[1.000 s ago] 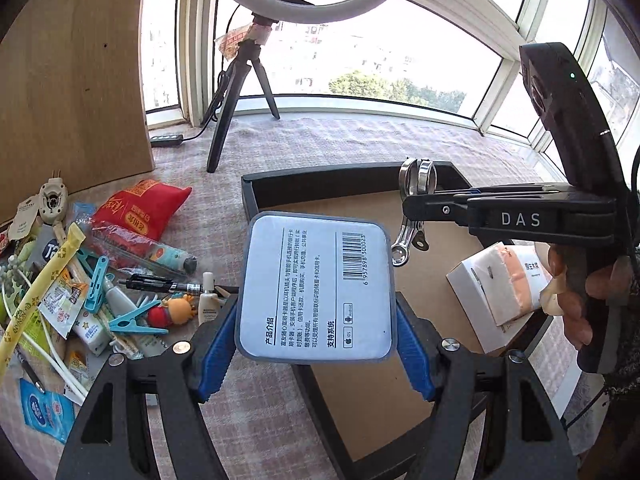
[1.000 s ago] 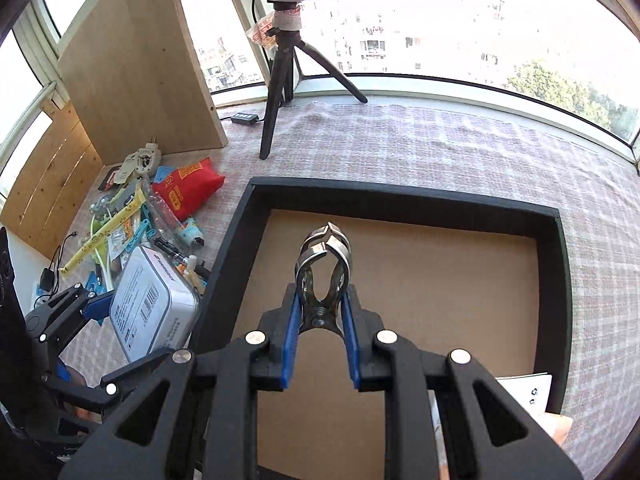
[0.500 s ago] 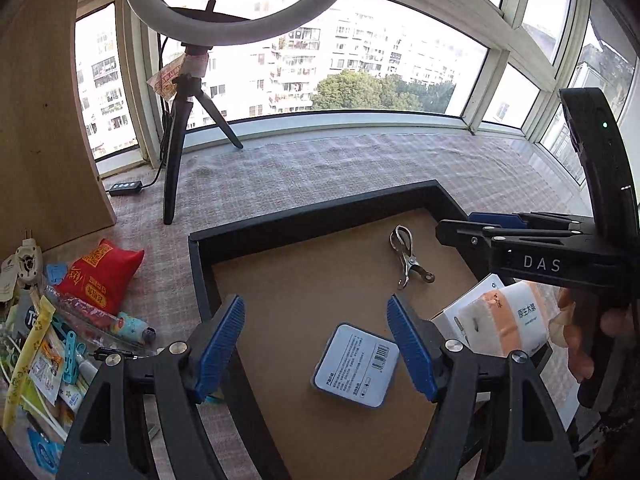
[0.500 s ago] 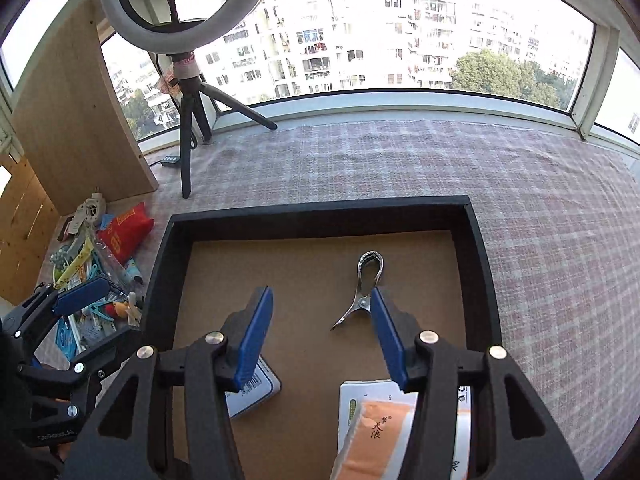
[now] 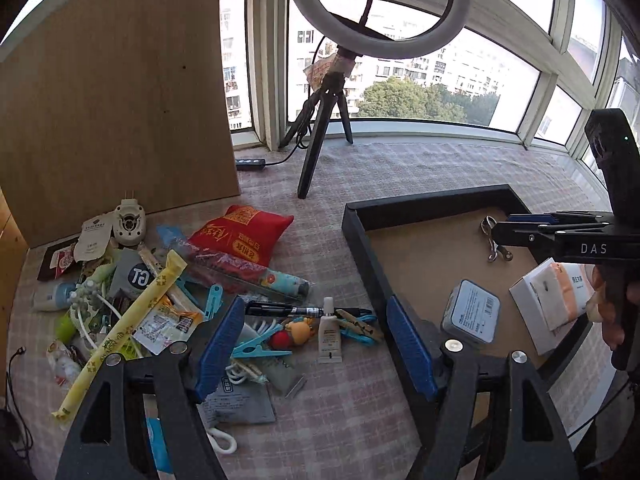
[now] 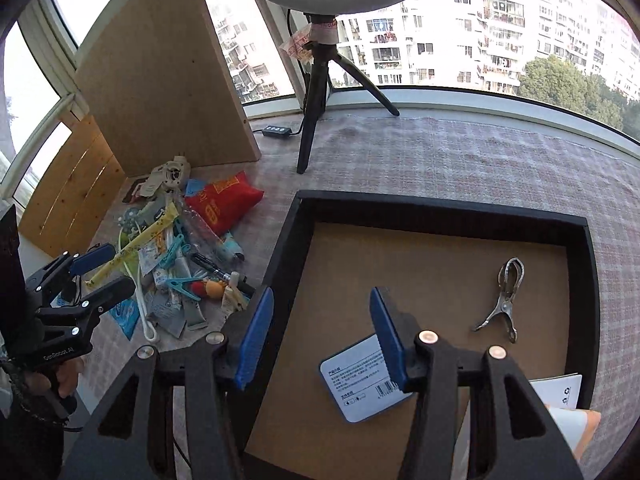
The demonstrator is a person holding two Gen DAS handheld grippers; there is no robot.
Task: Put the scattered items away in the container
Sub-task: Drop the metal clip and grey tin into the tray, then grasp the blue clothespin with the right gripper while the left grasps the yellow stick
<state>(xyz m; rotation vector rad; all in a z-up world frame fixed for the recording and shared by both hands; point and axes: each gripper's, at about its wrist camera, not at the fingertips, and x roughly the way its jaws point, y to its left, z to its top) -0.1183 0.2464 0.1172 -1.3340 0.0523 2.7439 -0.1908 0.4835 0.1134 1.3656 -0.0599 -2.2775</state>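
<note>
Three items already lie in the container (image 6: 440,210): a metal clip (image 6: 502,304) ahead and right of your right gripper (image 6: 320,336), a flat grey tin (image 6: 360,384) face down just under its right finger, and a white-and-orange box (image 5: 550,296) at the near right corner. The rest of the tray floor is bare cardboard.

Both grippers released, jaws spread, nothing between them. The right one hangs over the tray's left wall; your left gripper (image 5: 316,344) hangs over the near edge of the scattered pile (image 5: 180,300), which sits left of the tray on the checked cloth (image 5: 400,168).

Handling notes, judged from looks:
- White tube (image 5: 330,334), just ahead between the left fingers: light, stiff enough. Take it across the body, not the cap.
- Black pen (image 5: 280,311), beyond the tube: thin, likely to roll. Pinch mid-barrel.
- Blue clothes pegs (image 5: 260,350): light, rigid plastic, easy grip across the arms.
- Yellow sachet strip (image 5: 124,336), left: soft and floppy; it will droop, so grip near the middle.
- Red pouch (image 5: 242,234), far ahead: soft, squashy; pinch a corner or pinch deep.

Items overlap, so expect neighbours to drag along.
</note>
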